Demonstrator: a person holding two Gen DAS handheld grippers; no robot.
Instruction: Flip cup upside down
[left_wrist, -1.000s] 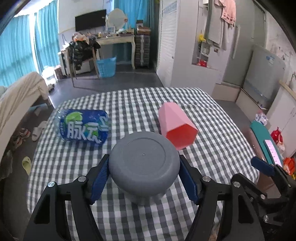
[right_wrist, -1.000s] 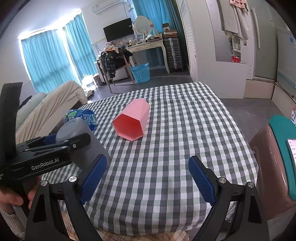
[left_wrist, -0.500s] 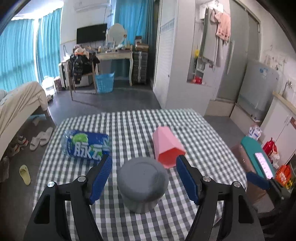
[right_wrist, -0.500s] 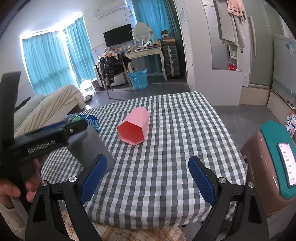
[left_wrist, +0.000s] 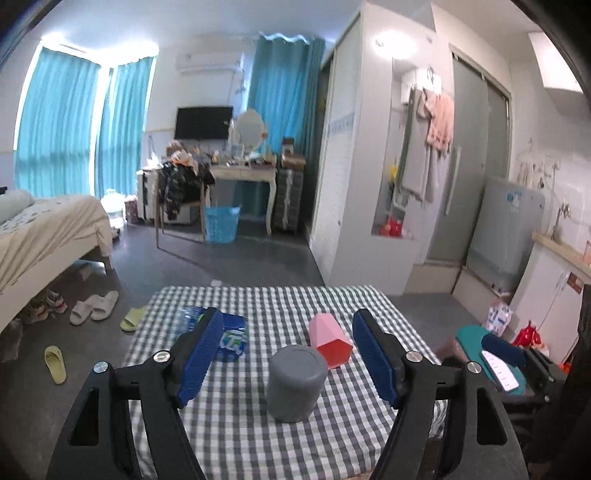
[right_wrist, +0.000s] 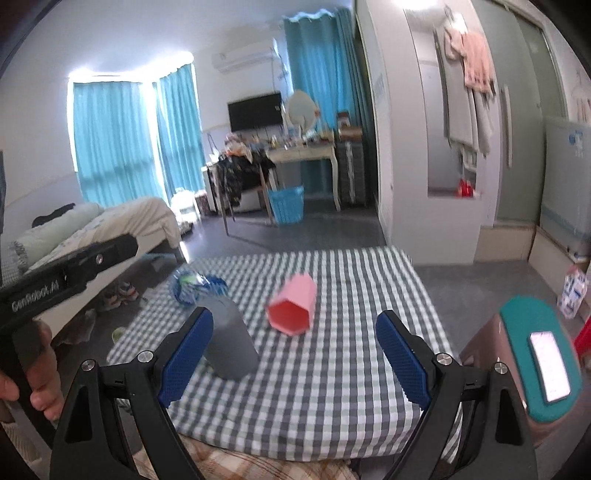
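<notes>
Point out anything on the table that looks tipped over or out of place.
Two things lie on their sides on the checked cloth: the pink cup, its open mouth facing the cameras, and the water bottle to its left. The grey cup stands base up, free of both grippers.

The grey cup (left_wrist: 296, 382) looks like matt plastic, smooth on its flat closed top and its side. The pink cup (left_wrist: 330, 344), further away, is also plastic, with flat faces and a slight shine. The table (left_wrist: 258, 435) is covered with a soft woven cloth in grey and white checks. The bottle (left_wrist: 232, 335) on the left is clear plastic with a glossy blue label. Both grippers have black matt plastic arms, small shiny metal screws (left_wrist: 160, 356) and rough, dotted blue pads (right_wrist: 402, 358).
</notes>
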